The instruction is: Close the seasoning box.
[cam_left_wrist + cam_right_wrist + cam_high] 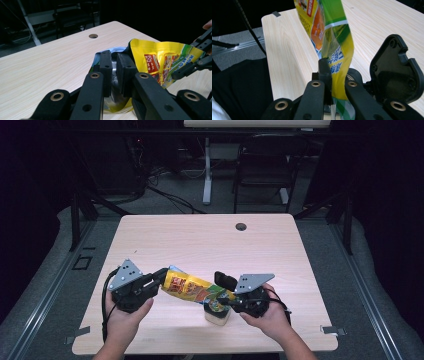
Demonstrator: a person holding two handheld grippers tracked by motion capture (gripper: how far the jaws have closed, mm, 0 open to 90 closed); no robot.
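A yellow and green snack bag [187,287] hangs stretched between my two grippers over the near part of the table. My left gripper [162,276] is shut on the bag's left end; in the left gripper view its pads [107,67] pinch the silvery edge of the bag [160,60]. My right gripper [227,300] is shut on the bag's right end; in the right gripper view the jaws [330,67] clamp the green edge of the bag [332,32]. A small cream container [217,316] stands under that end, with a black hinged lid [225,280] [395,72] standing open.
The light wooden table [200,240] has a cable hole [241,226] near its far edge. A dark chair [265,165] and a white desk leg [207,170] stand behind the table. The person's hands come in from the near edge.
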